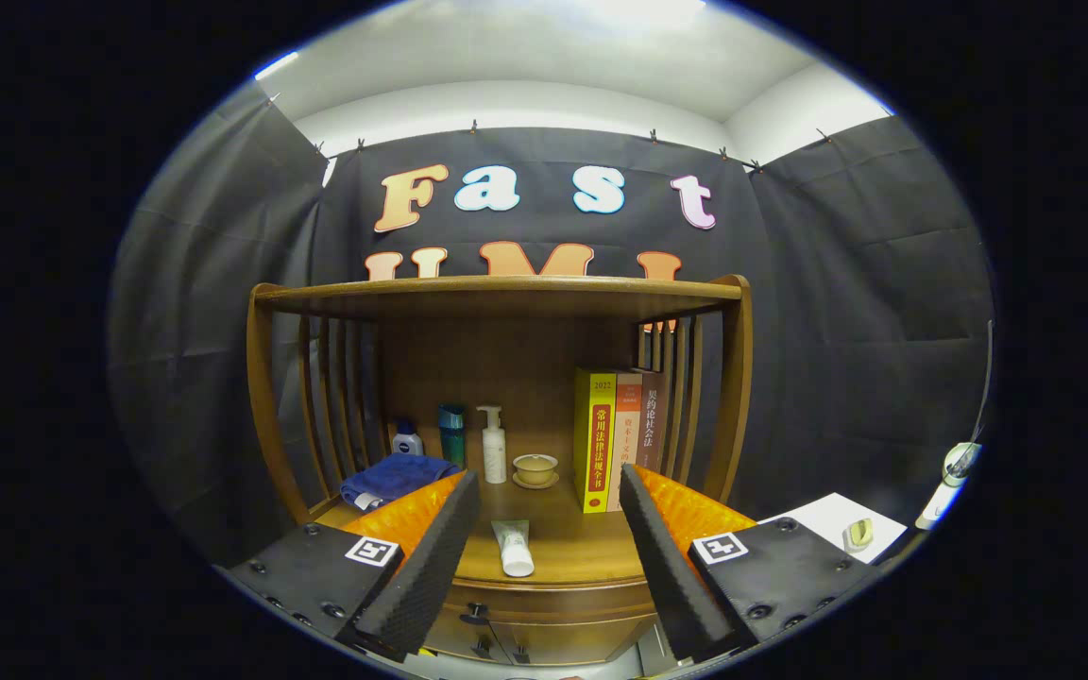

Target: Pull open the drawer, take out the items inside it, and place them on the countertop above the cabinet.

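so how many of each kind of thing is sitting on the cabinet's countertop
bottles: 3 (small one, teal one, white pump one)
books: 3
blue towel: 1
tea bowl: 1
white tube: 1, lying between the open claw's fingers
total: 9

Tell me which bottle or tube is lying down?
The white tube, lying flat between the open claw's fingers. The pump bottle, teal bottle and small blue-capped bottle stand upright behind it.

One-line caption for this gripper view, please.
Open hand-held gripper faces wooden cabinet, a white tube lying on its countertop between the fingers.

Drawer front partly behind tool
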`<state>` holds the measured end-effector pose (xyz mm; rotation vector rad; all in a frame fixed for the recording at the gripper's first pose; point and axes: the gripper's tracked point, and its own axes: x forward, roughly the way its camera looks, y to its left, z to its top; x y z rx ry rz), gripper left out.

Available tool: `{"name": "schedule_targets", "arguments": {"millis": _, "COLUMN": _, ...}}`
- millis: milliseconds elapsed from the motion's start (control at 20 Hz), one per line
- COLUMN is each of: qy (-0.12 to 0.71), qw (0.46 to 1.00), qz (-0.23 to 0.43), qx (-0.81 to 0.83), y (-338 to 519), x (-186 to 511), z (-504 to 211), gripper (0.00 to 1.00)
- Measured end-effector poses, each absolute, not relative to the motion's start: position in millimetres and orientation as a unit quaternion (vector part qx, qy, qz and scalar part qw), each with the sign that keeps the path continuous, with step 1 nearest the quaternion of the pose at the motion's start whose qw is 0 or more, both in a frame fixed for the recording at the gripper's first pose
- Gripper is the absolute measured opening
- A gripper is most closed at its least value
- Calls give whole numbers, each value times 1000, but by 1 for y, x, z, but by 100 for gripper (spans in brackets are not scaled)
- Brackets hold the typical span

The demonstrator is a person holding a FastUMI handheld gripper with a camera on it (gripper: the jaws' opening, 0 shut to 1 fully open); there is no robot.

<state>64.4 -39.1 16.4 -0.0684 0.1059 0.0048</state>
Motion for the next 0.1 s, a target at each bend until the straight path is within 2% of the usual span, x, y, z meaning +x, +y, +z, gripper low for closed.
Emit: {"name": "schedule_targets", "arguments": {"millis": 100, "qy": 53, "qw": 998, "qz": 3, "qx": -33, "y": -38, "x": 63, "z": 17, "gripper": 97}}
